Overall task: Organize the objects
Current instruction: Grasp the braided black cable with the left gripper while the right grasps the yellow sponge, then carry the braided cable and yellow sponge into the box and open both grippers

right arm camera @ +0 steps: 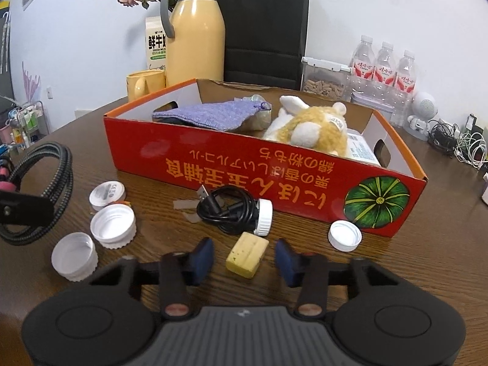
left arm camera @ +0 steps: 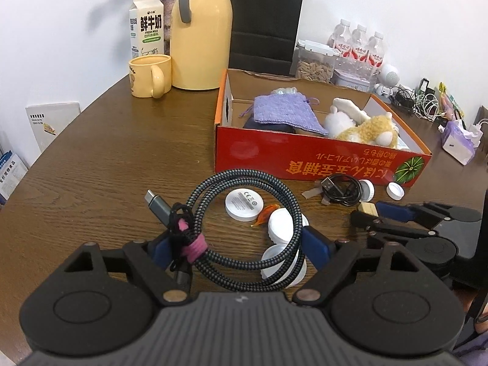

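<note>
My left gripper (left arm camera: 241, 247) is shut on a coiled braided cable (left arm camera: 244, 183) tied with a pink strap; the coil spans its blue pads (left arm camera: 317, 242) and hangs above the table. In the right wrist view my right gripper (right arm camera: 244, 259) stands open around a small yellow block (right arm camera: 247, 254) lying on the table, with a narrow gap on each side between pads (right arm camera: 201, 257) and block. The same block (left arm camera: 367, 206) shows at that gripper's (left arm camera: 367, 211) tips in the left wrist view. A red cardboard box (right arm camera: 213, 164) behind holds a purple knitted pouch (right arm camera: 213, 114) and a plush toy (right arm camera: 311, 128).
Several white caps (right arm camera: 113, 222) and a white disc (right arm camera: 106, 193) lie left of the block, another cap (right arm camera: 344, 234) to the right. A black USB cable (right arm camera: 225, 210) lies against the box. A yellow jug (right arm camera: 195, 36), a mug (left arm camera: 149, 74), a milk carton (left arm camera: 146, 24) and water bottles (right arm camera: 384, 67) stand behind.
</note>
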Demonstrator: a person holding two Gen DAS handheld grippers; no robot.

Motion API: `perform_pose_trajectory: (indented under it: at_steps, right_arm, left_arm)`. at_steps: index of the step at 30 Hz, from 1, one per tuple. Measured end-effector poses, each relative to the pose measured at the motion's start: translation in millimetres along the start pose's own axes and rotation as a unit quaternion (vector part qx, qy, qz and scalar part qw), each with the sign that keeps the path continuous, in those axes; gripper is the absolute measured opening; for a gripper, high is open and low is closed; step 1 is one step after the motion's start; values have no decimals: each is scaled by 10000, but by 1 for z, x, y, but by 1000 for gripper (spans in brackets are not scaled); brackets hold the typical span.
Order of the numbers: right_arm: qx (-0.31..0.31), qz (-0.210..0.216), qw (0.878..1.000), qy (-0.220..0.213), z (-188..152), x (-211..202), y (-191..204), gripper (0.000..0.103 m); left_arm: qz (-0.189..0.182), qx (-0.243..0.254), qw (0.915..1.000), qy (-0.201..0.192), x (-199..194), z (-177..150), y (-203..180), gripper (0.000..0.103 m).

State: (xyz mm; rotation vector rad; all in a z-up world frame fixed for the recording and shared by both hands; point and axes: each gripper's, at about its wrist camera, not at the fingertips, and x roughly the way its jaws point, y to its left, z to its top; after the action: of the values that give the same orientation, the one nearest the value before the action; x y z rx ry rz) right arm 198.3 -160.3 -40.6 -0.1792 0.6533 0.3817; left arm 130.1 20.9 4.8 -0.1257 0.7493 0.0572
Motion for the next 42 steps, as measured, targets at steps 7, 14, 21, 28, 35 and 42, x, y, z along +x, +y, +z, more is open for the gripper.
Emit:
perform_pose_trajectory:
  at_steps: [7,14,21,28,35,42]
  right_arm:
    - [-9,21,10000,-38,-1,-3,1,20]
    - [-55,55,9994,-350,5,-22,0,20]
    - [-162,-5,9962,-860,30,-45,-9,20]
    - [-204,-157,9928,-1171,65,-45,-24,20]
    - [-287,-264,9915,-1245,96,-21,-45,20]
    - [-317,-368,9928,-1099,119,24,-68,20]
  left_arm:
    - [-75,11,10000,-40,0,3,-1,85]
    - [-166,130,9997,-139,-3,15,-8,85]
    - [-271,303,9986,-336,-3,42,-24,85]
    - [-417,366,9973,-491,11,84,-42,85]
    - [-500,418,9967,-486,45,120,-59,85]
    - [-551,304,9973,-379,94,142,-68,85]
